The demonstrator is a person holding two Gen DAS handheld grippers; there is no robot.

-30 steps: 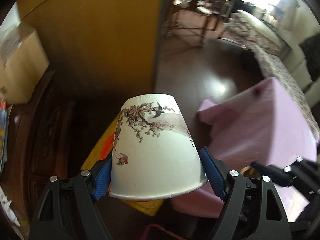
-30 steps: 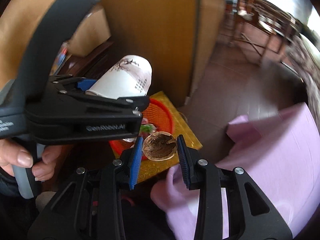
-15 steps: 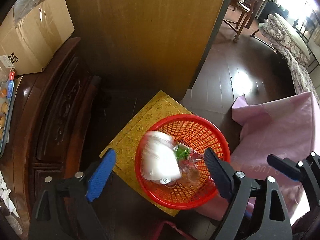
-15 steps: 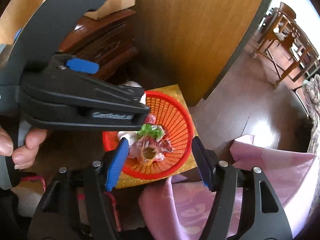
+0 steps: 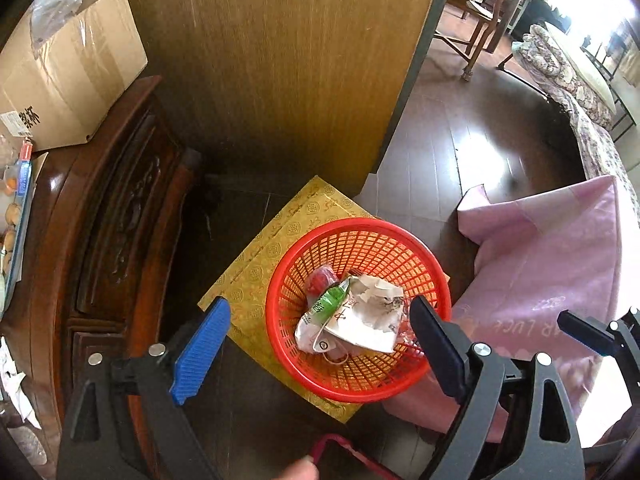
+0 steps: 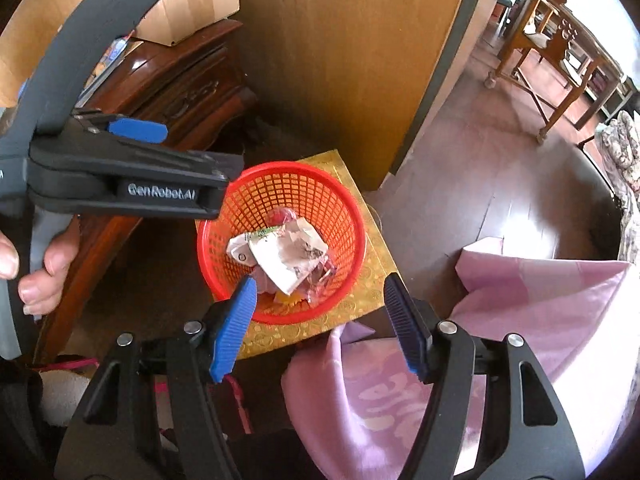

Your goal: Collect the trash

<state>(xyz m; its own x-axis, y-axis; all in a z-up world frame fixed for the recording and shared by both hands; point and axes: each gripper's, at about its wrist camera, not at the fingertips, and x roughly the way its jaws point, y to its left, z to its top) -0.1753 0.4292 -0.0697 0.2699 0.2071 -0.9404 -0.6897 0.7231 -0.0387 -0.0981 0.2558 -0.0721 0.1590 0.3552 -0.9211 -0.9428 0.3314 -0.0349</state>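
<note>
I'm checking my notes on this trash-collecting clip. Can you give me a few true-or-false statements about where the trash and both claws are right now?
1. The left claw holds a paper cup. False: it is open and empty.
2. The crumpled paper cup lies inside the red basket. True.
3. The red basket stands on a yellow patterned mat. True.
4. The right claw is shut on a walnut shell. False: it is open, holding nothing.
5. A cardboard box sits on the dark wooden cabinet. True.
</note>
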